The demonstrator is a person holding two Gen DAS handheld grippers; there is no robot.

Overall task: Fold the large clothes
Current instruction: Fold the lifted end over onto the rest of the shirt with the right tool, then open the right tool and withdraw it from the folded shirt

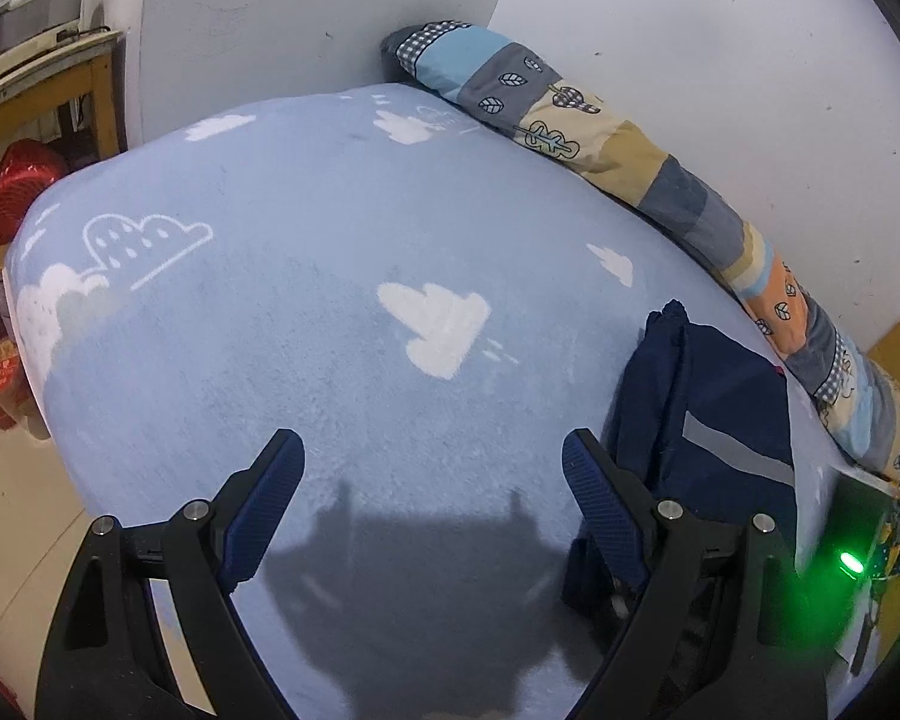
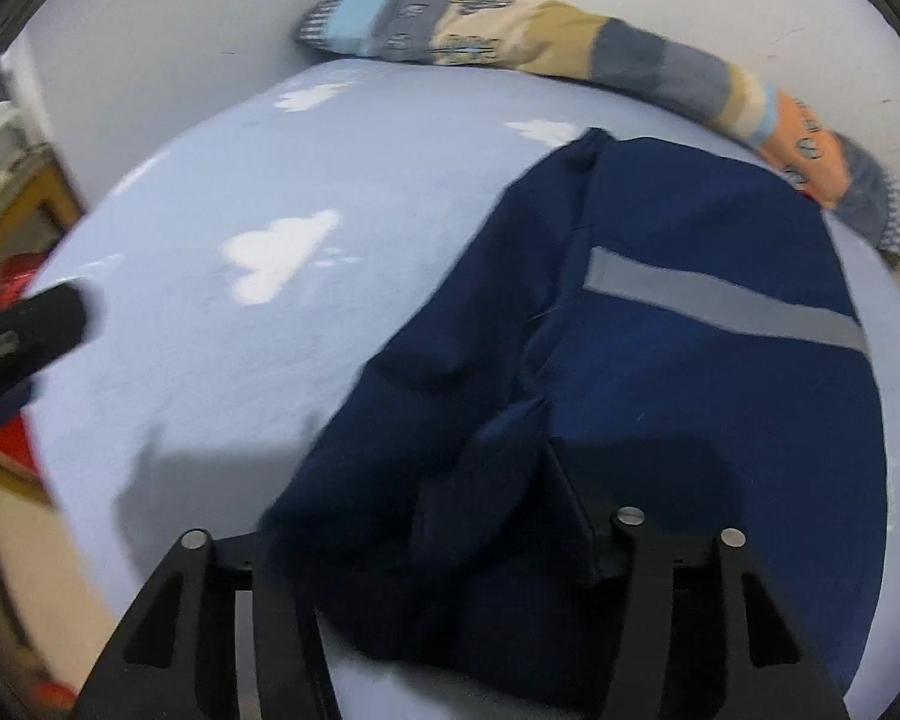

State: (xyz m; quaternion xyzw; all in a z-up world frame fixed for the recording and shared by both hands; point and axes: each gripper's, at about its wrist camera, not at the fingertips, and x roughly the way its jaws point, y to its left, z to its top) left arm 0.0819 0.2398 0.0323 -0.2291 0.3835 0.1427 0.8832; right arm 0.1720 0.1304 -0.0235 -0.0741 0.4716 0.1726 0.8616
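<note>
A navy blue garment (image 2: 690, 312) with a grey reflective stripe (image 2: 726, 300) lies partly folded on a light blue bed sheet (image 1: 330, 312) printed with white clouds. In the left wrist view the garment (image 1: 714, 408) lies to the right. My left gripper (image 1: 432, 456) is open and empty above the sheet, beside the garment's left edge. My right gripper (image 2: 480, 480) sits at the garment's near edge; cloth covers its fingertips, so its jaws are hidden. The left gripper shows as a blurred black shape at the left edge of the right wrist view (image 2: 24, 330).
A rolled patchwork quilt (image 1: 630, 150) runs along the white wall at the bed's far side. A wooden table (image 1: 48, 78) and red plastic stools (image 1: 12, 192) stand left of the bed. A device with a green light (image 1: 849, 564) sits at the right.
</note>
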